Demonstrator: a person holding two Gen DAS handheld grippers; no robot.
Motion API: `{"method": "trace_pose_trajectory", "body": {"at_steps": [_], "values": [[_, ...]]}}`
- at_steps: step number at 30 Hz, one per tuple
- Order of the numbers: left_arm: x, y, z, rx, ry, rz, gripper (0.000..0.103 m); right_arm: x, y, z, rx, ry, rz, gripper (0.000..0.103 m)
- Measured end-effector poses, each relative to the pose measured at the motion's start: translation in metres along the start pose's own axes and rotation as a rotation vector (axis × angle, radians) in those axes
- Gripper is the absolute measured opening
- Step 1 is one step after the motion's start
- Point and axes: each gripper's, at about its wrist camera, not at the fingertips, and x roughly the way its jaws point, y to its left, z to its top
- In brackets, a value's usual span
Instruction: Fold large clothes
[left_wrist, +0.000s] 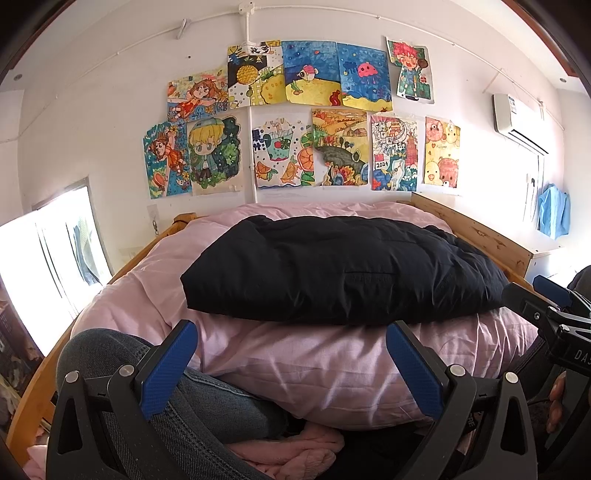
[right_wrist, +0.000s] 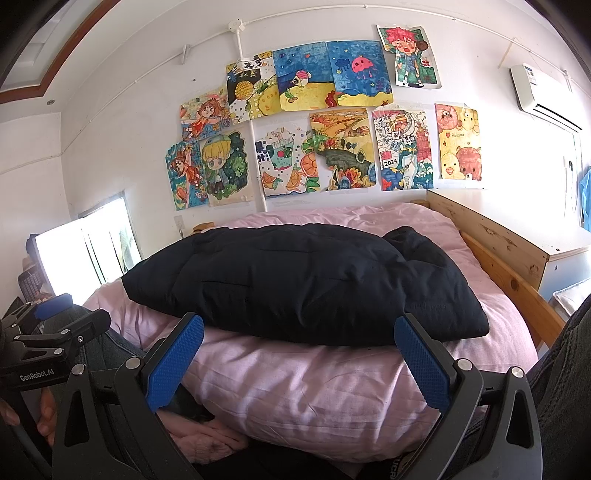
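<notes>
A black padded garment (left_wrist: 340, 269) lies folded into a thick rectangle on top of a pink duvet (left_wrist: 325, 373) on the bed; it also shows in the right wrist view (right_wrist: 306, 284). My left gripper (left_wrist: 291, 365) is open and empty, held back from the garment's near edge. My right gripper (right_wrist: 299, 362) is open and empty, just in front of the garment's near edge. The right gripper shows at the right edge of the left wrist view (left_wrist: 546, 306), and the left gripper at the left edge of the right wrist view (right_wrist: 55, 325).
The bed has a wooden frame (right_wrist: 513, 280) with a light cabinet (right_wrist: 554, 243) to the right. A knee in jeans (left_wrist: 110, 362) is at lower left. Pink fabric (left_wrist: 295, 454) is bunched below the duvet. Drawings (left_wrist: 303, 122) cover the wall; a bright window (left_wrist: 48, 254) is at left.
</notes>
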Motion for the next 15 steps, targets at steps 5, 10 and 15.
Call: {"method": "trace_pose_trajectory", "body": {"at_steps": [5, 10, 15], "values": [[0.0001, 0.0003, -0.0002, 0.001, -0.001, 0.000, 0.103, 0.0002, -0.0004, 0.0000, -0.001, 0.000, 0.000, 0.102], [0.0000, 0.0007, -0.0003, 0.003, -0.003, 0.001, 0.103, 0.0003, -0.0001, -0.0003, 0.000, 0.000, 0.000, 0.102], [0.0003, 0.0011, -0.0009, 0.003, -0.002, -0.002, 0.103, 0.0002, -0.0005, -0.0002, 0.001, -0.001, 0.001, 0.102]]}}
